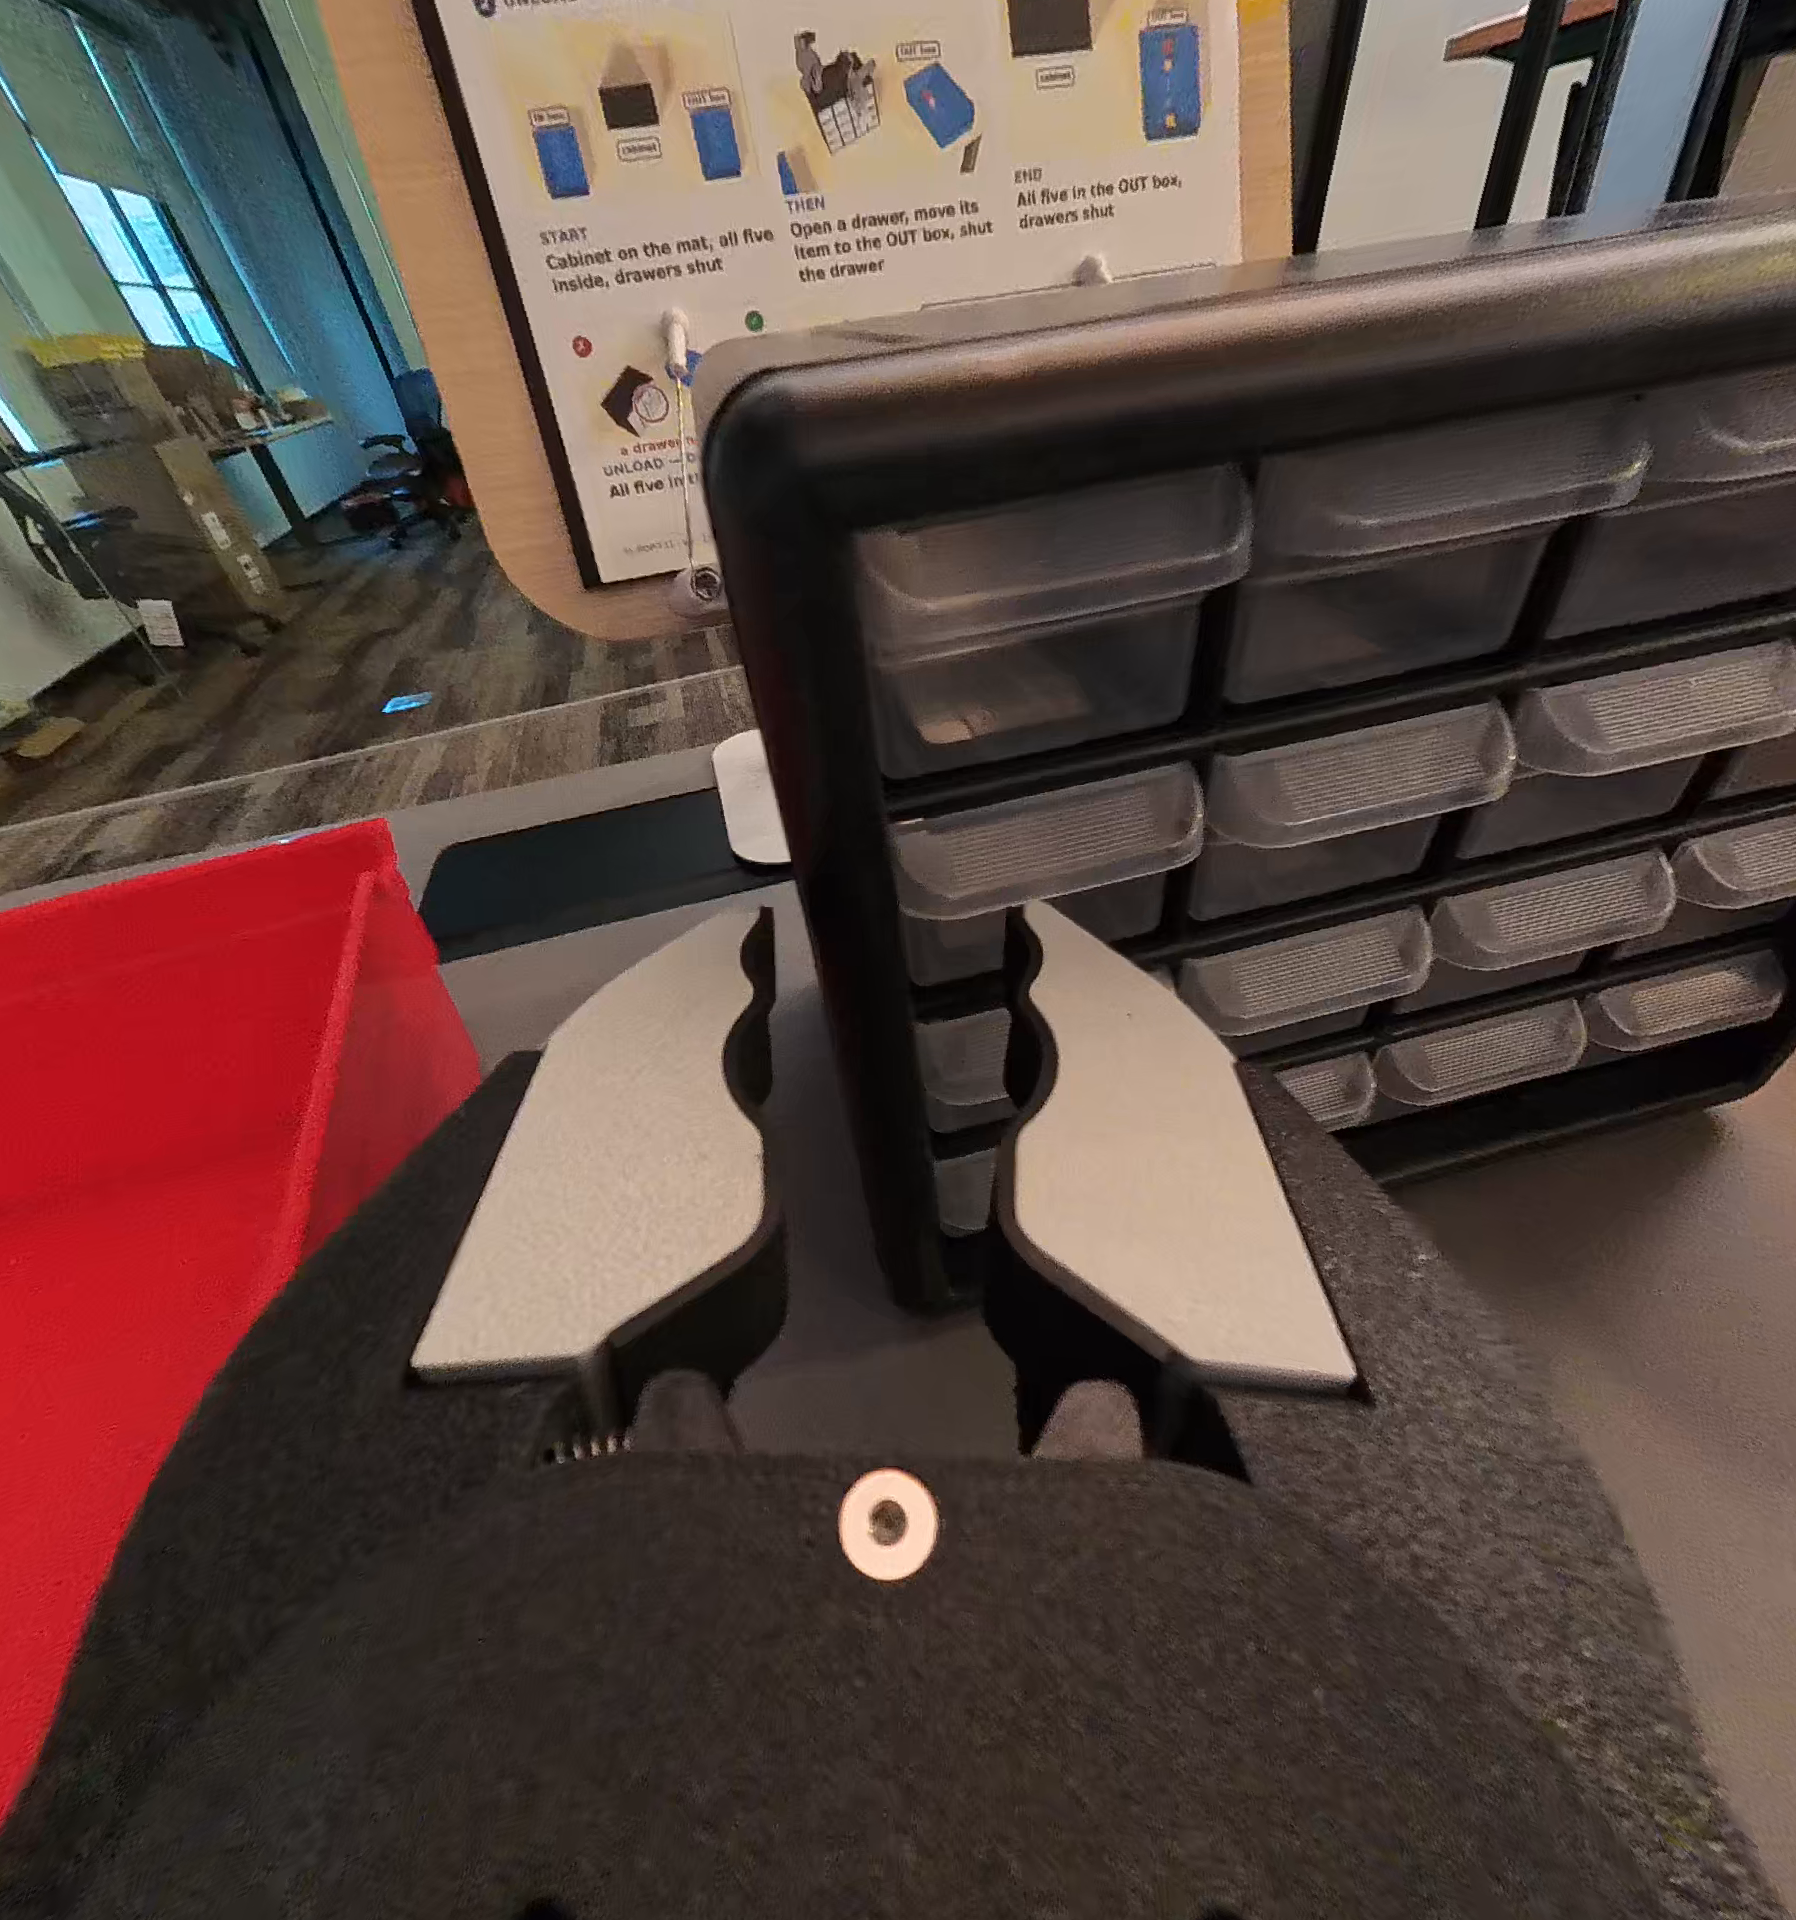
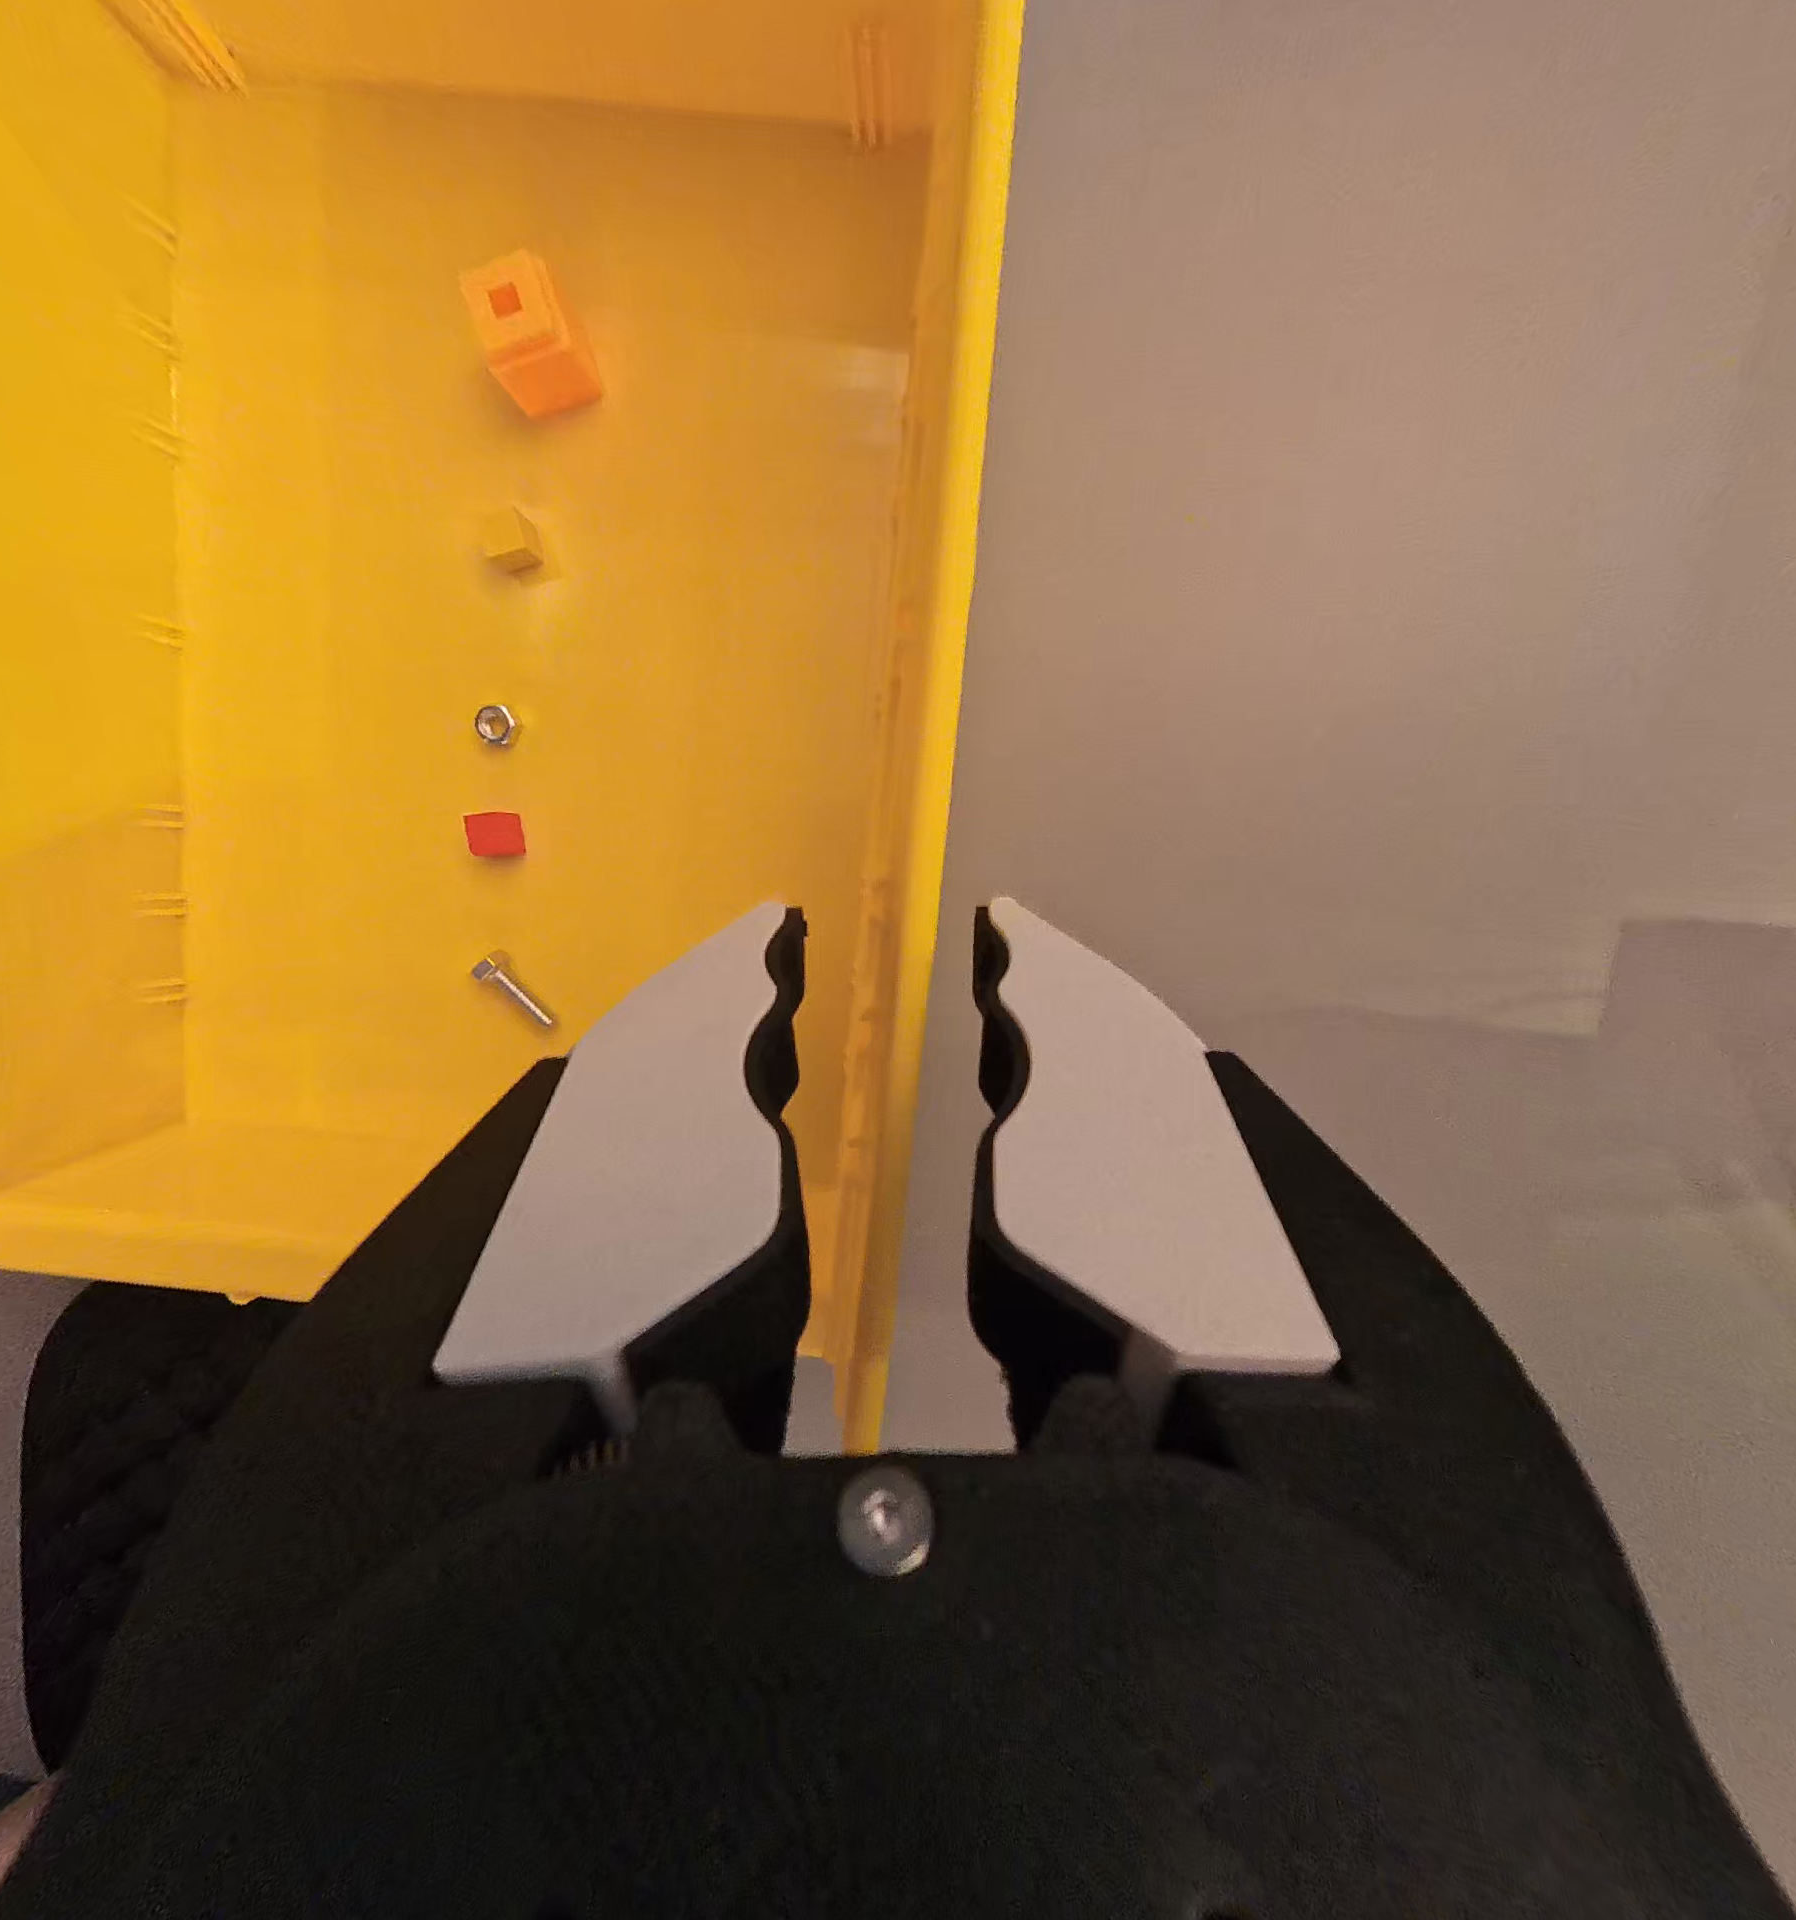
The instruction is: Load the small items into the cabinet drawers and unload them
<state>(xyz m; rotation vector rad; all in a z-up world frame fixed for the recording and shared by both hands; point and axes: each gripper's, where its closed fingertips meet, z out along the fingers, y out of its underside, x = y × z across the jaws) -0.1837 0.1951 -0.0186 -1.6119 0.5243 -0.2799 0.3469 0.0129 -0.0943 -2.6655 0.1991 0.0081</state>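
A black cabinet [image 1: 832,644] with several clear drawers [image 1: 1050,613] stands on the table, all drawers shut. My left gripper [image 1: 886,935] is open, its jaws standing either side of the cabinet's front left edge, holding nothing. In the right wrist view a yellow box [image 2: 935,727] holds an orange block [image 2: 535,338], a yellow cube [image 2: 513,540], a nut [image 2: 497,723], a red square piece [image 2: 495,834] and a bolt [image 2: 512,989]. My right gripper [image 2: 891,914] is open and empty above the box's right wall.
A red box [image 1: 146,1091] sits left of the cabinet. A dark mat [image 1: 572,862] lies under the cabinet. An instruction poster [image 1: 821,208] stands behind it. Grey table surface [image 2: 1393,623] lies right of the yellow box. Across from one pair of fingers to the other is roughly 55 centimetres.
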